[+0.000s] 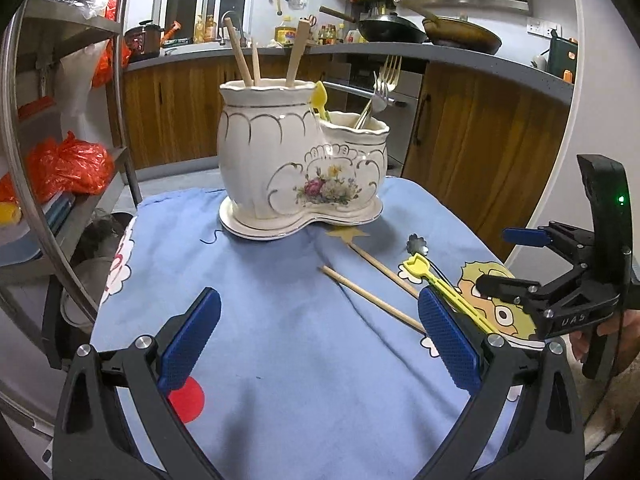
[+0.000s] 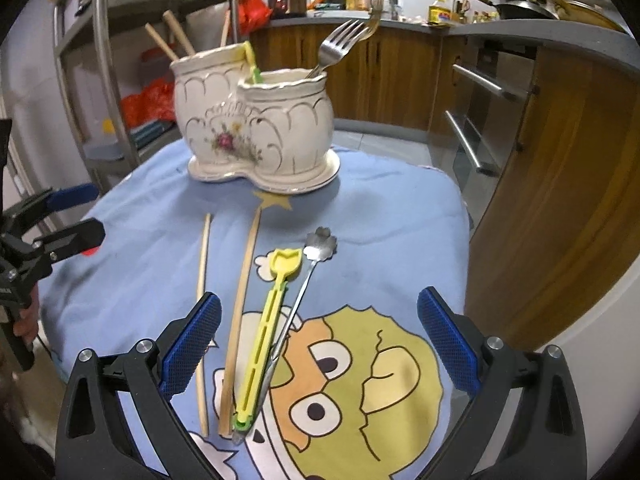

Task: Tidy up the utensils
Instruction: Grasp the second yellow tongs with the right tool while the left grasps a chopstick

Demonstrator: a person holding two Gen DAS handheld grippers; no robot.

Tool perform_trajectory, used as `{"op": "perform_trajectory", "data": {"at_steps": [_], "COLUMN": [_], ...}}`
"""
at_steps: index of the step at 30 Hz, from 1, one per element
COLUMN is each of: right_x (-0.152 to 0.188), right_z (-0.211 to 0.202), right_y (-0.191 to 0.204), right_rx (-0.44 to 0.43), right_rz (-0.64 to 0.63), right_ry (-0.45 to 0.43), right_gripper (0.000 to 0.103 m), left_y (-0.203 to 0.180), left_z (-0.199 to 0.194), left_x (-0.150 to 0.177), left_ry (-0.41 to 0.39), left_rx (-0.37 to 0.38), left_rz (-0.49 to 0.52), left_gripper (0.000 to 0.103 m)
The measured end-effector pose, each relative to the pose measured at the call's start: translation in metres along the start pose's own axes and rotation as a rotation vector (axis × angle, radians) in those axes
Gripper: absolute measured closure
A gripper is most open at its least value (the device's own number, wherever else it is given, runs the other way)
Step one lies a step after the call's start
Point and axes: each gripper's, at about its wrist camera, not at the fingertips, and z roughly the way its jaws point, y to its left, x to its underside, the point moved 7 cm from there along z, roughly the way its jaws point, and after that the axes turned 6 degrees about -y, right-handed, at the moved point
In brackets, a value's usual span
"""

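Note:
A white floral ceramic utensil holder [image 1: 304, 168] [image 2: 256, 124] with two pots stands at the far side of the blue cloth. Its tall pot holds wooden sticks [image 1: 240, 52]; its low pot holds forks [image 1: 384, 80] [image 2: 340, 46] and a yellow utensil [image 1: 320, 100]. On the cloth lie two wooden chopsticks [image 1: 372, 296] [image 2: 240, 316], a yellow plastic utensil [image 1: 440, 284] [image 2: 268, 328] and a flower-headed metal spoon [image 1: 416, 244] [image 2: 308, 276]. My right gripper [image 2: 318, 344] [image 1: 504, 256] is open just above the yellow utensil and spoon. My left gripper [image 1: 318, 344] [image 2: 84, 216] is open and empty over bare cloth.
A metal shelf rack [image 1: 68, 160] with red bags stands left of the table. Wooden kitchen cabinets [image 1: 480, 128] and a counter with pans [image 1: 440, 32] lie behind. The table edge drops off at the right [image 2: 464, 240].

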Motion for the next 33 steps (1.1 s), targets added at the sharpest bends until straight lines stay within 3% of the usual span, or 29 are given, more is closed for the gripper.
{"op": "perform_trajectory", "data": {"at_steps": [4, 6, 12, 18, 31, 33], "right_x": [0.001, 0.003, 0.005, 0.009, 0.008, 0.008], "right_z": [0.004, 0.007, 0.016, 0.021, 0.042, 0.043], "right_y": [0.005, 0.008, 0.019, 0.028, 0.034, 0.034], "right_rx": [-0.029, -0.028, -0.062, -0.088, -0.059, -0.076], "right_rz": [-0.003, -0.011, -0.026, -0.042, -0.102, -0.093], "right_ry": [0.023, 0.041, 0.097, 0.137, 0.174, 0.176], "right_gripper": [0.013, 0.028, 0.060, 0.077, 0.084, 0.089], "left_y": [-0.002, -0.004, -0.005, -0.005, -0.013, -0.014], "left_z": [0.001, 0.003, 0.006, 0.008, 0.017, 0.020], "left_x": [0.001, 0.002, 0.005, 0.007, 0.009, 0.008], "left_ry": [0.007, 0.012, 0.033, 0.041, 0.082, 0.096], "left_rx": [0.005, 0.008, -0.001, 0.004, 0.015, -0.002], "left_rz": [0.006, 0.007, 0.008, -0.004, -0.031, -0.034], "left_gripper": [0.006, 0.006, 0.006, 0.006, 0.006, 0.006]}}
